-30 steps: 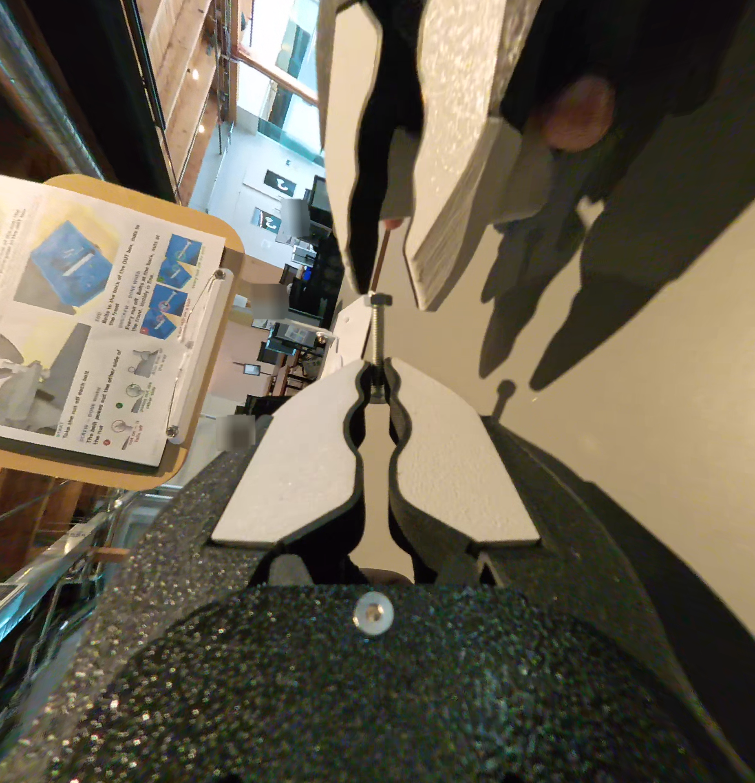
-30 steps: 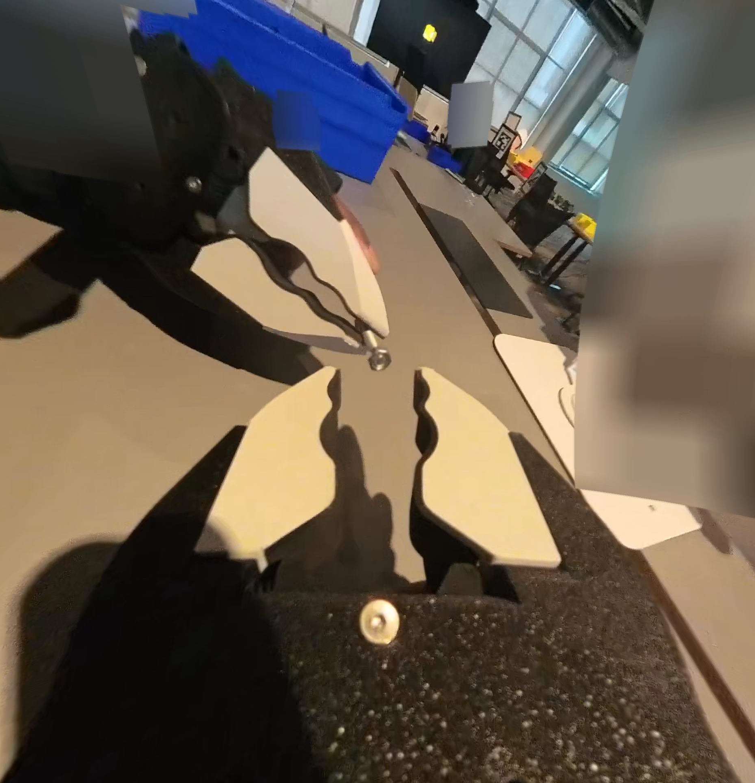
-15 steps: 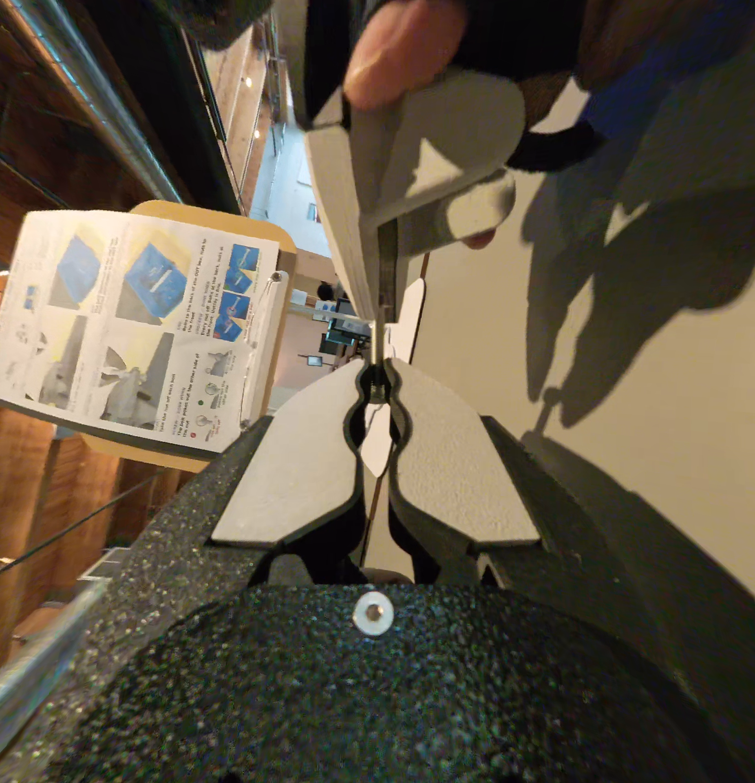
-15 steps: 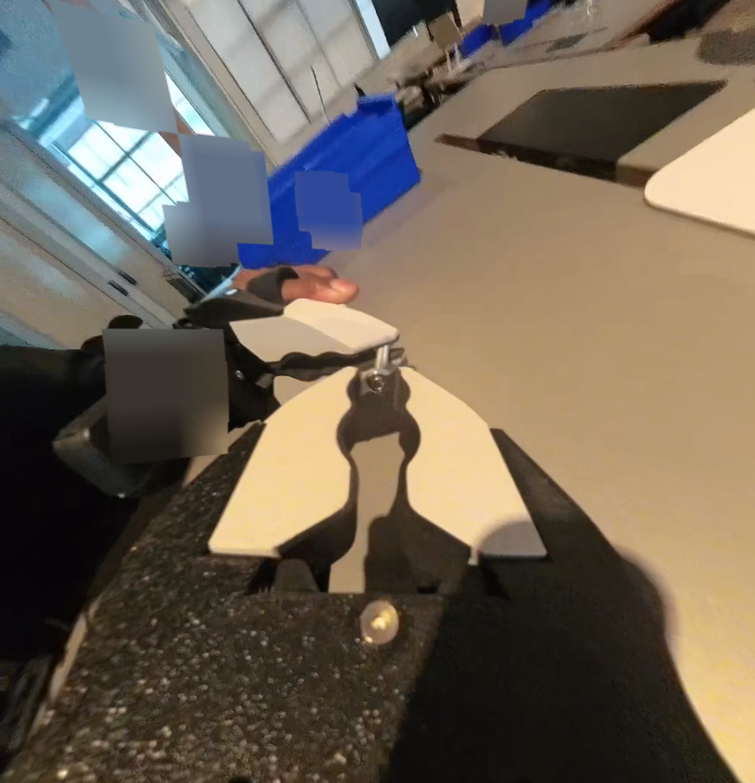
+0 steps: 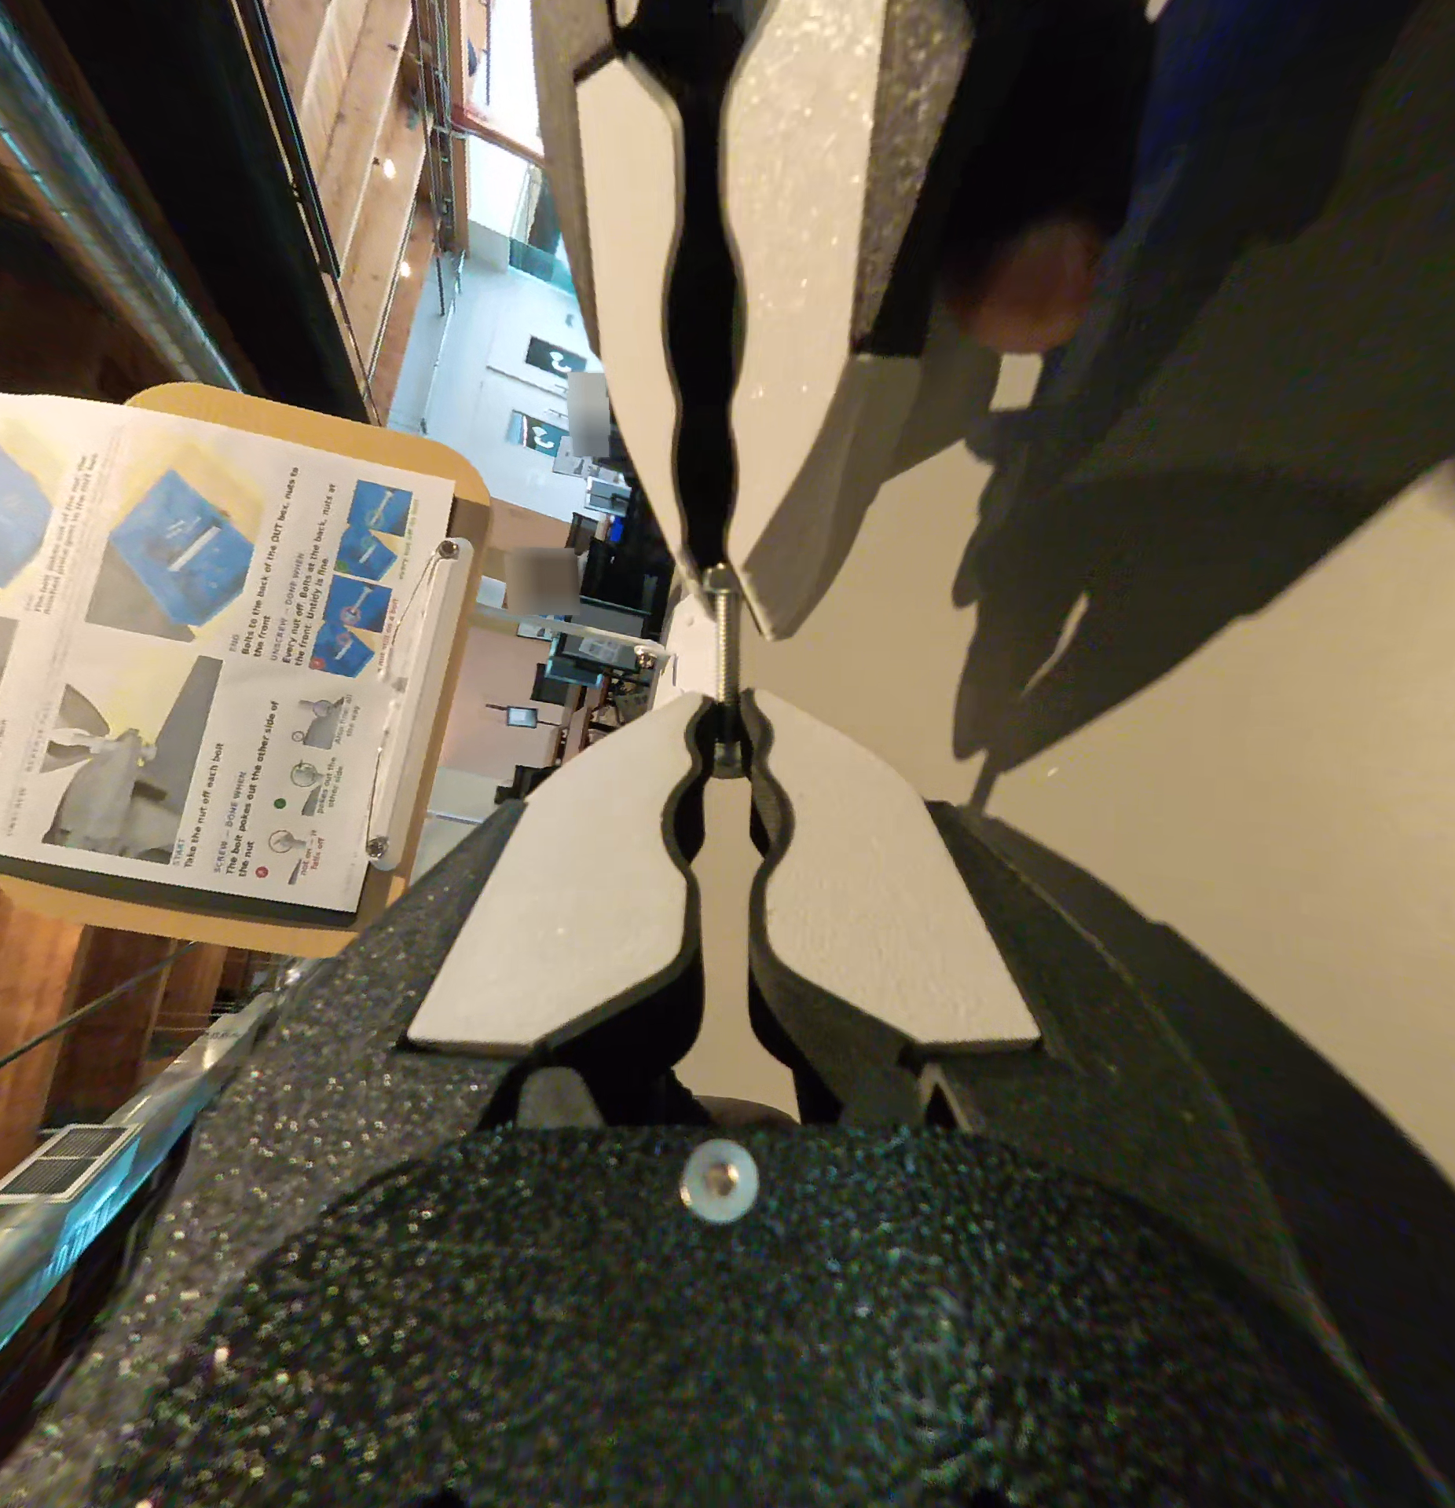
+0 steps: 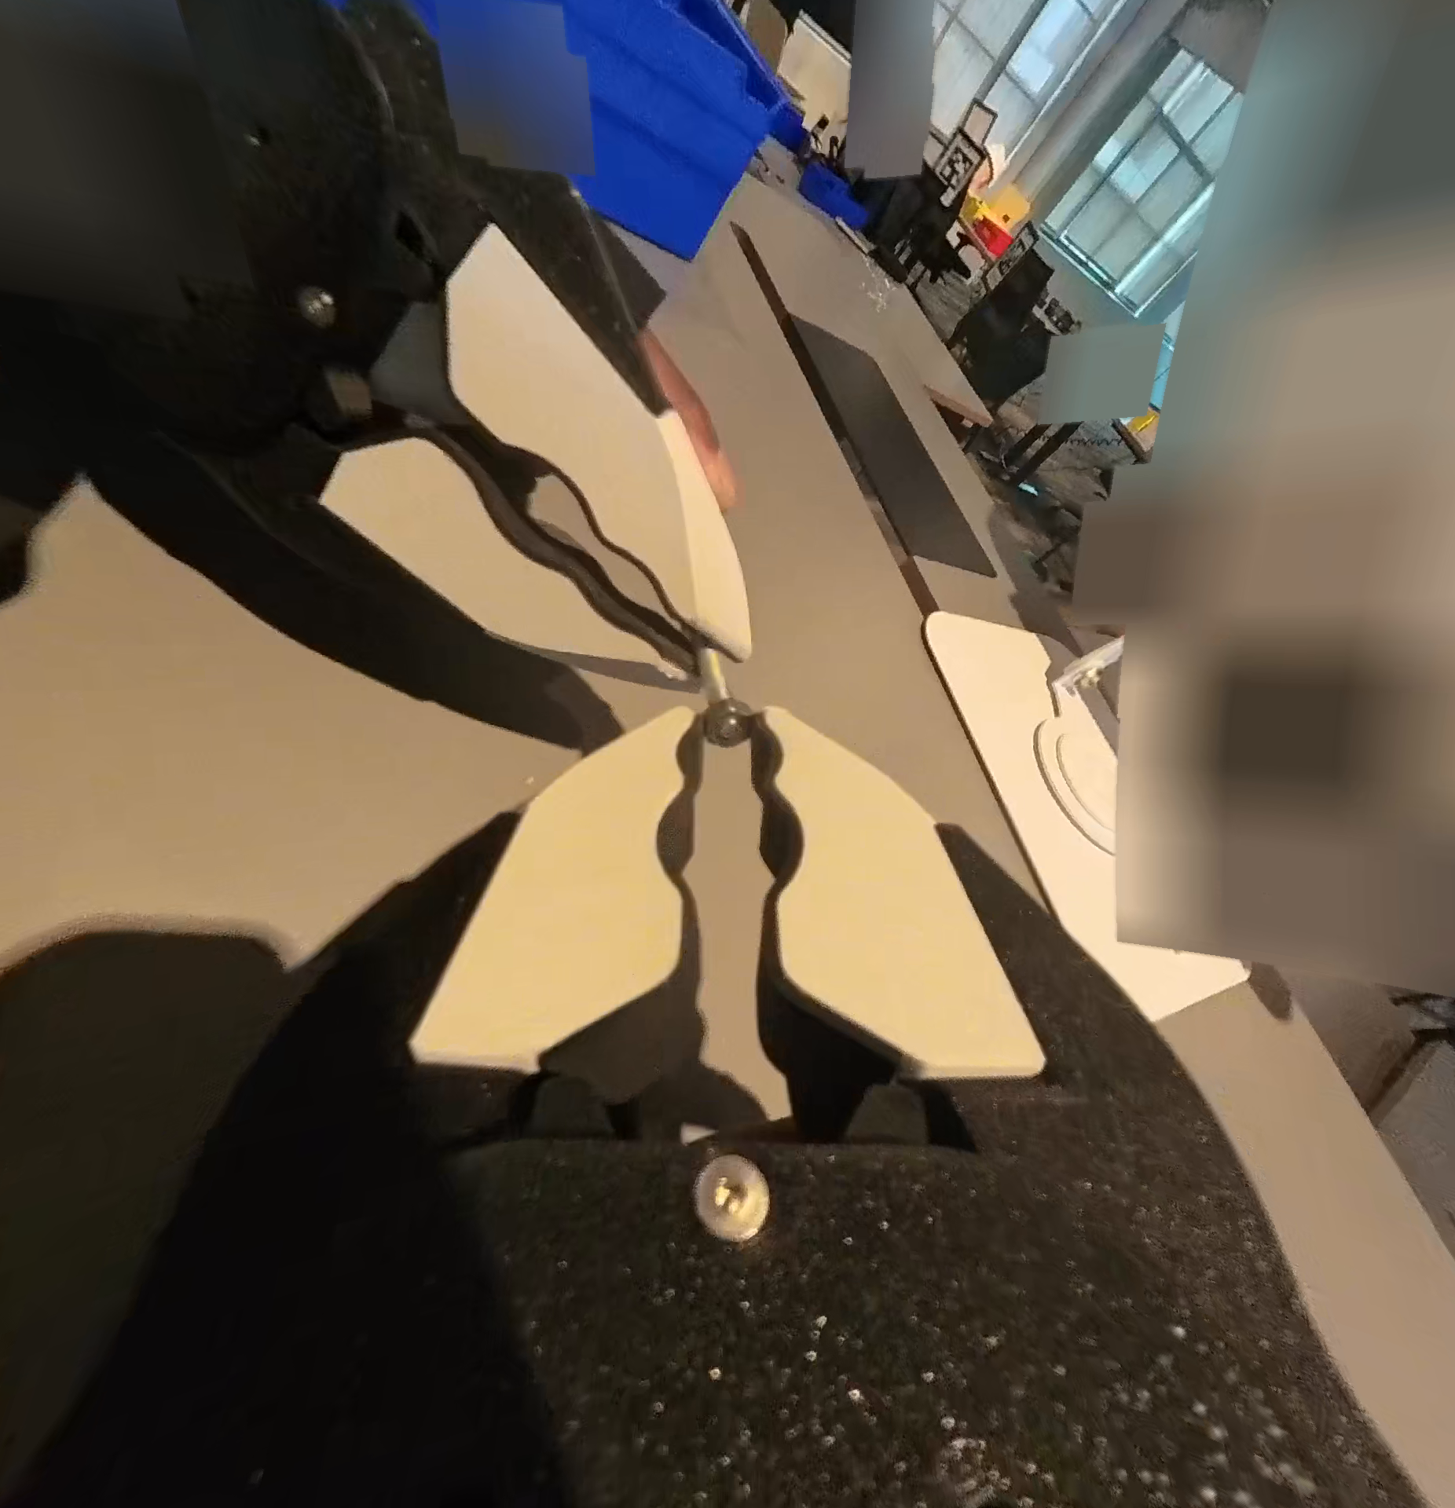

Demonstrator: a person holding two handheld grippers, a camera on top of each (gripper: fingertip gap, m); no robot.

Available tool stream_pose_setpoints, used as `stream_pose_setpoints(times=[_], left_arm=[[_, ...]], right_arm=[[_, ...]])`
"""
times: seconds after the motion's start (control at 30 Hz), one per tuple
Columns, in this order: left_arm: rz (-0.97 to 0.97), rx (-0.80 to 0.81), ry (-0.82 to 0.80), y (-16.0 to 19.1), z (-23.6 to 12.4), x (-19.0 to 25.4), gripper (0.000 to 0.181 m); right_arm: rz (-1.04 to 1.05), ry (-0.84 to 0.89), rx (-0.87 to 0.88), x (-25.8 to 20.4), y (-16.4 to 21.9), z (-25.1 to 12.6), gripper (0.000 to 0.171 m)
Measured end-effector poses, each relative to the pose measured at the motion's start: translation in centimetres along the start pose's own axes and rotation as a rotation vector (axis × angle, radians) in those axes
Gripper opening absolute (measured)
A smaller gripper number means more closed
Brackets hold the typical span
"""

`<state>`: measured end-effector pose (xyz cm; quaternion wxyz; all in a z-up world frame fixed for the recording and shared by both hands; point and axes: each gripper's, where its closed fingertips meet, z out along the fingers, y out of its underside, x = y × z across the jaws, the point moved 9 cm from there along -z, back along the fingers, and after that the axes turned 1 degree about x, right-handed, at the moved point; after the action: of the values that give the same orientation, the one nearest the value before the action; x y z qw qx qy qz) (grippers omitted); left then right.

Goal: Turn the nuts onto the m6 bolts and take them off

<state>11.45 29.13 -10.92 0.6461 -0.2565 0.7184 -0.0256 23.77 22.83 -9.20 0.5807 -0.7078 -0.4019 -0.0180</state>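
bolt (image 5: 726, 653) is held in the air between my two grippers, above the grey tabletop (image 5: 1247, 734), touching nothing else. left gripper (image 5: 728, 738) is pinched on one end of it: in the left wrist view the fingertips are closed around the shank end, and a short bit of metal sits in the notch between them. can't tell from this angle if that bit is the bolt head or just thread.

right gripper (image 6: 728, 722) comes in from the opposite side and is clamped on the other end. in the left wrist view its tips close on a small hex piece, which i read as the nut (image 5: 718, 578), sitting at the far end of the threaded shank. in the right wrist view the same end shows as a dark round blob between my right fingertips (image 6: 667, 734), too shadowed to tell nut from bolt end.

bare thread is visible between the two grippers, so they are close but not touching each other. both grippers are roughly in line with the bolt axis.

off to the side in the left wrist view: a printed instruction sheet (image 5: 177, 653) on a tan board. in the right wrist view: blue bins (image 6: 675, 130) further back on the tabletop, a white board (image 6: 1026, 734) to the right, a dark mat (image 6: 887, 457) beyond it.
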Motion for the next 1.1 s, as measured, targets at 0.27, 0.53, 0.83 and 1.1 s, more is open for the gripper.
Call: stream_pose_setpoints(times=[0.27,0.53,0.83,1.1], left_arm=[[0.054,-0.037,-0.046,0.0,0.0,-0.1,0.006],[-0.044,-0.037,-0.021,0.4,0.1,-0.3,0.006],[0.010,-0.040,0.028,0.1,0.3,0.3,0.006],[0.025,-0.051,-0.037,-0.1,0.2,-0.2,0.006]], right_arm=[[1.028,-0.369,-0.032,2.4,0.7,0.8,0.010],[0.324,-0.105,0.039,2.0,0.2,-0.5,0.032],[0.016,-0.016,-0.082,0.1,-0.1,0.2,0.011],[1.116,-0.383,0.026,2.8,0.8,0.4,0.012]])
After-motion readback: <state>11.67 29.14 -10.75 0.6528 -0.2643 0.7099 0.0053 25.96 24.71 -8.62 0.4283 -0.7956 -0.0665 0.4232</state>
